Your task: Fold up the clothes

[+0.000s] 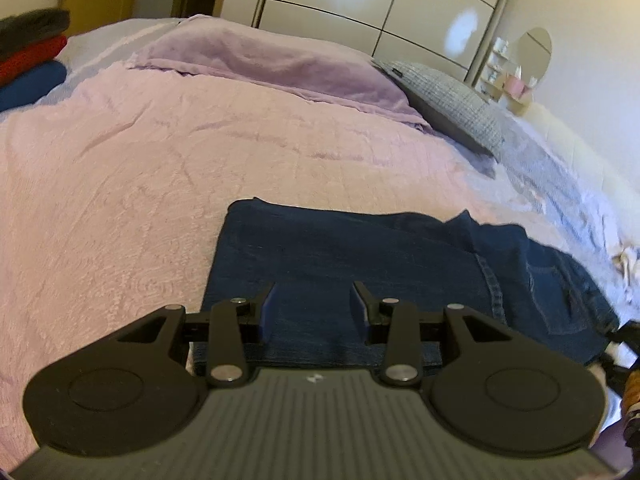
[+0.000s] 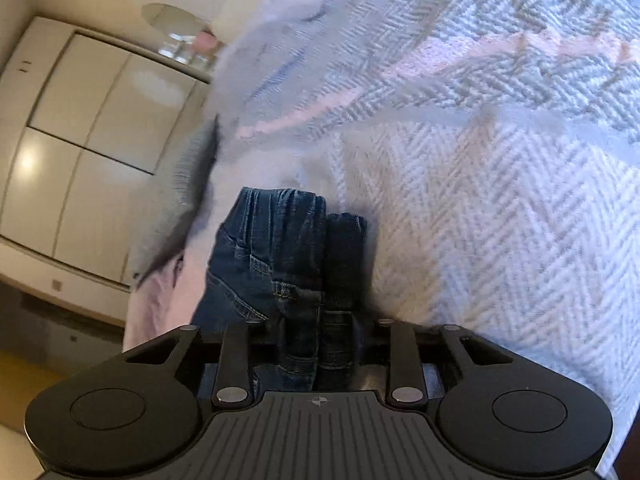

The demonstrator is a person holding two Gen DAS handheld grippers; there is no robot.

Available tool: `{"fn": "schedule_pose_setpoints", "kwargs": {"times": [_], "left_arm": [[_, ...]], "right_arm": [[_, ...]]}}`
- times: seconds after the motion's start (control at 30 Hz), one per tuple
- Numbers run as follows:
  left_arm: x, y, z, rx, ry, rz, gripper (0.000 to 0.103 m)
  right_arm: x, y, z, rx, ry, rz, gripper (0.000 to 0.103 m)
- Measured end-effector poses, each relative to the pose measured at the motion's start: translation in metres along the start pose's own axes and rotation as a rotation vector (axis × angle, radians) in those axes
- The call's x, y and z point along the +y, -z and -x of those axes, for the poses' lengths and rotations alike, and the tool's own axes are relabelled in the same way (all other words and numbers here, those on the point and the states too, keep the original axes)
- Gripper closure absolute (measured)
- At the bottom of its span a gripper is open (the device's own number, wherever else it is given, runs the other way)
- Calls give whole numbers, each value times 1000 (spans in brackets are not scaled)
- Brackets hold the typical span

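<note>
Dark blue jeans (image 1: 360, 256) lie folded flat on the pink bedspread (image 1: 100, 180), their waist end running off to the right. My left gripper (image 1: 313, 300) hovers just over the near edge of the jeans, open, with nothing between its blue pads. In the right wrist view the jeans (image 2: 272, 248) are bunched into a thick fold, pocket stitching showing. My right gripper (image 2: 320, 320) is shut on that fold; the denim hides its fingertips.
A stack of folded clothes (image 1: 28, 60) in grey, red and blue sits at the bed's far left. A lilac blanket (image 1: 260, 60) and a grey pillow (image 1: 452, 100) lie at the head. A white herringbone cover (image 2: 480, 160) drapes the bed's right side. White wardrobe doors (image 1: 360, 0) stand behind.
</note>
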State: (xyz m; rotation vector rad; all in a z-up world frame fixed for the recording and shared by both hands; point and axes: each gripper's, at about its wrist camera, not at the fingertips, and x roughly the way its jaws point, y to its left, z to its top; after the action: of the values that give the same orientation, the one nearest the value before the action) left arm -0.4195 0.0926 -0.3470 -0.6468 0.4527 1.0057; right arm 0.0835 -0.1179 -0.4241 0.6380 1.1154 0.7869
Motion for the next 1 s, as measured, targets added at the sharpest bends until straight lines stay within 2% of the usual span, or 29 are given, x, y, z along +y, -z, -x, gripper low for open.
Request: {"fn": "schedule_pose_setpoints", "kwargs": {"times": [0.03,0.1,0.2,0.23,0.3,0.4,0.47,0.57,0.6,0.67,0.7,0.73,0.77,0.8,0.83,0.93,1.0], "left_arm": [[4,0,2,-5,3,11,68],[13,-1,6,-14,0,32,68],[27,-4,13,-31,4,70,68],[32,-4,16,-38,9,84,68],[43,-6,23,-54,21,123,68],[56,-6,28,-53,41,164,69],[63,-6,31,-49,55,190,69],[75,-6,36,-45,75,229,69],[79,-6,37,-43,82,242,69],[86,-6,40,-40,95,268,69],[90,-6,42,-38,102,280,69],[94,-6,43,-37,109,293,69],[98,-6,45,-35,115,306,69],[102,-5,47,-33,122,319,68],[103,-6,44,-23,131,330,68],[102,-8,28,30,164,360,64],[101,-9,18,64,186,379,62]], "right_arm": [[13,4,3,-21,34,70,80],[55,22,10,-91,110,303,82],[126,75,23,-222,119,701,83],[149,96,27,-260,108,836,83],[191,156,30,-314,31,1112,83],[220,244,29,-343,-104,1421,82],[224,302,29,-320,-201,1589,81],[210,379,14,-165,-310,1827,78],[202,400,4,-76,-325,1905,78],[186,432,-7,53,-288,2033,74],[178,442,-7,76,-271,2076,70],[174,444,-1,42,-278,2086,65],[172,442,5,30,-290,2081,52],[173,434,12,58,-317,2040,44],[175,423,19,73,-345,1984,29],[178,390,43,23,-366,1850,26],[180,361,43,-7,-308,1740,26]]}}
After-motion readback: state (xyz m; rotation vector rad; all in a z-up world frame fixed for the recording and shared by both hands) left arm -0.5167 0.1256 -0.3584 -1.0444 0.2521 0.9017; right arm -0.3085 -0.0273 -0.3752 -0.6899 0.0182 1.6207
